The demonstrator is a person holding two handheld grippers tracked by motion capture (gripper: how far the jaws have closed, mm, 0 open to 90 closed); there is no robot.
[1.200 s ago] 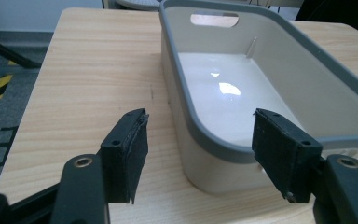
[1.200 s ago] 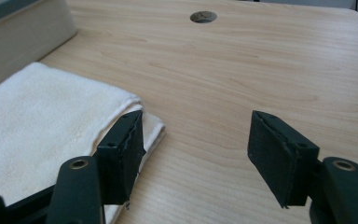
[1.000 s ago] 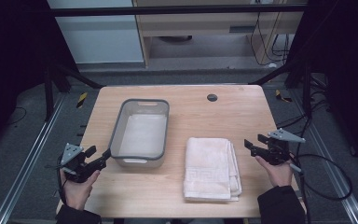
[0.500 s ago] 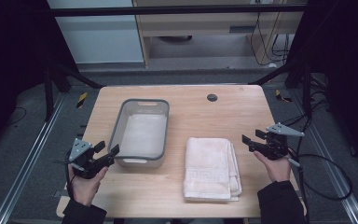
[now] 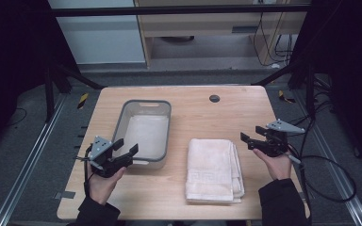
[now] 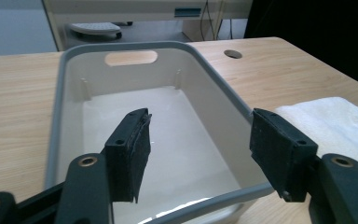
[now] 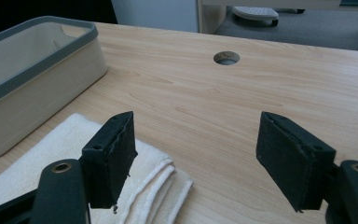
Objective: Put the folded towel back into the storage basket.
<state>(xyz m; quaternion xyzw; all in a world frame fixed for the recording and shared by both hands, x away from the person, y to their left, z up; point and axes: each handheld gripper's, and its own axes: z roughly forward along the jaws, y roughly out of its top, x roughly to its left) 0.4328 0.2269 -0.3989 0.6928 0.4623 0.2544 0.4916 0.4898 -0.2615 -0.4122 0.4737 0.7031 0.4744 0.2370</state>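
A: Where are the two hands sitting?

B: Both are coming up from the bottom edge of the high view. The left hand (image 5: 101, 181) is lying at the lower left of the frame, gripping the left gripper (image 5: 125, 149), which is pointing toward the upper right, at the near end of the grey-rimmed bin (image 5: 143, 129). The right hand (image 5: 277, 162) is at the right of the frame, carrying the right gripper (image 5: 246, 140), which is pointing left across the bench (image 5: 207, 113).

A: And the fingers?

B: Both pairs are standing wide apart, holding nothing. In the left gripper view, the fingers (image 6: 130, 151) are hovering over the bin's near rim, one above the white inside, the other over the rim's near right corner.

A: What is the right one facing?

B: In the right gripper view, its fingers (image 7: 109, 156) are hanging above the bench, with the folded towel (image 7: 70, 158) lying under the left one. In the high view that towel is resting in the lower middle, just right of the bin. A round hole (image 5: 214, 98) is showing in the bench's far part.
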